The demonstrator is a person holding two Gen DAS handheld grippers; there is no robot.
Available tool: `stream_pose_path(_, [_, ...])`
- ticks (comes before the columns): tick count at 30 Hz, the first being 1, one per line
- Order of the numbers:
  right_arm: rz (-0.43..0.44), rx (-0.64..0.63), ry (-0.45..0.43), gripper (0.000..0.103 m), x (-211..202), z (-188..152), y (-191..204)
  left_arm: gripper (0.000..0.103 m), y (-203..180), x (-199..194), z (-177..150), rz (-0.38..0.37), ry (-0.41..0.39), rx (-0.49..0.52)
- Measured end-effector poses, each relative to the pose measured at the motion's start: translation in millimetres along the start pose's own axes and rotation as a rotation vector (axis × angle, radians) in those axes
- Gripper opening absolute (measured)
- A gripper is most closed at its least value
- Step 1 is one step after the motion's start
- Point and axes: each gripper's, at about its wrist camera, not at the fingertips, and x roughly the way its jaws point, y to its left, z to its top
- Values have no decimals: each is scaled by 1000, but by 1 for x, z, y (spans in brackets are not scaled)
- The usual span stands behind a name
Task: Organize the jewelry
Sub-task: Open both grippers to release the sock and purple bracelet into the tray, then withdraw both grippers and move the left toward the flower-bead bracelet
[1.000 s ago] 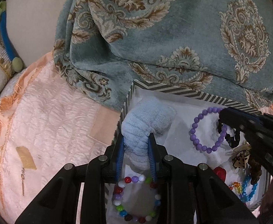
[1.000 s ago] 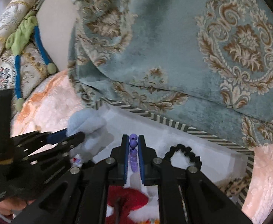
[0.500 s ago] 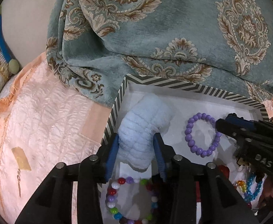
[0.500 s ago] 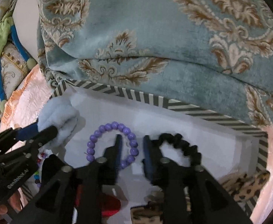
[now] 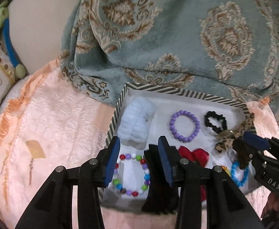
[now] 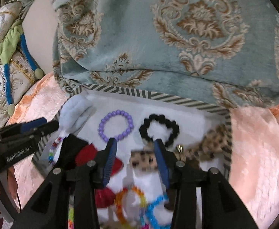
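Two pieces, blue scrunchie and purple bracelet, lie placed upper in the tray, both grippers' jaws opening empty, lower clutter unsorted.

Fluffy cloth scrunchie; glossy plastic bead bracelet.

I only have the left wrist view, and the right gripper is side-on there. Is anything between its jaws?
Observer: No. The right gripper is opening with nothing pinched; the purple bracelet lies free beyond it.
Operator: What shows in the gap?
Observer: A leopard-print scrunchie, blurred, down in the box.
Operator: Anything closer to the camera?
Observer: An orange bead bracelet, lying against the blue bracelet.
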Motion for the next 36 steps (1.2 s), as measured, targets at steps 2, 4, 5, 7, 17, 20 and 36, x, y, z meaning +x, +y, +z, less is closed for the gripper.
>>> stream_pose_path(2, [-13, -4, -18, 43, -16, -14, 1, 25, -2, -13, -7, 5, -14, 11])
stream_pose_path(4, [-23, -4, -27, 43, -27, -25, 2, 25, -4, -25, -17, 10, -22, 19])
stream_pose_path(5, [-27, 3, -31, 43, -33, -32, 2, 25, -4, -29, -20, 13, -23, 21])
stream_pose_path(7, [-25, 18, -25, 43, -43, -40, 0, 25, -7, -39, -30, 17, -26, 28])
stream_pose_path(17, [-51, 41, -22, 44, -90, -86, -6, 25, -8, -75, -76, -3, -5, 14])
stream_pose_path(20, [-58, 54, -18, 44, -101, -101, -12, 25, -7, -82, -90, -16, 12, 1])
stream_pose_path(36, [-48, 106, 17, 44, -115, -160, -47, 25, -26, -56, -134, -130, 160, -47])
